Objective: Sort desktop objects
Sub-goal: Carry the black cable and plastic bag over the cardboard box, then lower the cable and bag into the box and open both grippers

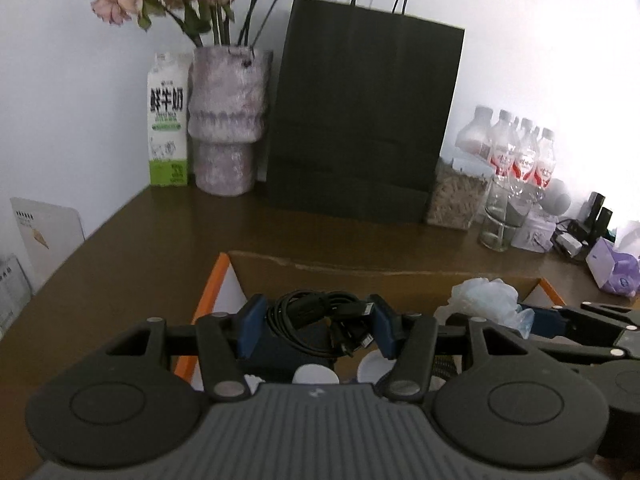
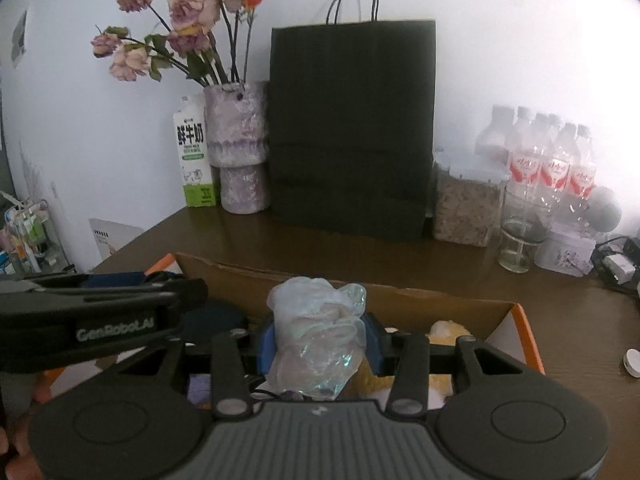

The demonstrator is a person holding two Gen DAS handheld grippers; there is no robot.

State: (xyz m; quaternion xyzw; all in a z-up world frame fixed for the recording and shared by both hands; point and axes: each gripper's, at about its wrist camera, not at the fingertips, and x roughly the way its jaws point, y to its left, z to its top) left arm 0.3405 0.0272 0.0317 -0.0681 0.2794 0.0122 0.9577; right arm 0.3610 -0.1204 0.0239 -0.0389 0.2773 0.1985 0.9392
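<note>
Left wrist view: the left gripper point(image 1: 316, 326) pinches a coiled black cable bundle point(image 1: 320, 314) between its blue pads, held above the cardboard box point(image 1: 320, 270); beyond the box's right side stand a glass point(image 1: 500, 220) and small clutter.

Right wrist view: the right gripper point(image 2: 318, 346) clamps a crumpled clear plastic bag point(image 2: 320, 336) over the same box point(image 2: 360, 290), with the left gripper just to the left of the box; a white cap point(image 2: 633, 363) lies on the table right of the box.

Sorting looks partway done; several items already sit in the box, both held things remain unplaced, and loose pieces beside the box remain.
</note>
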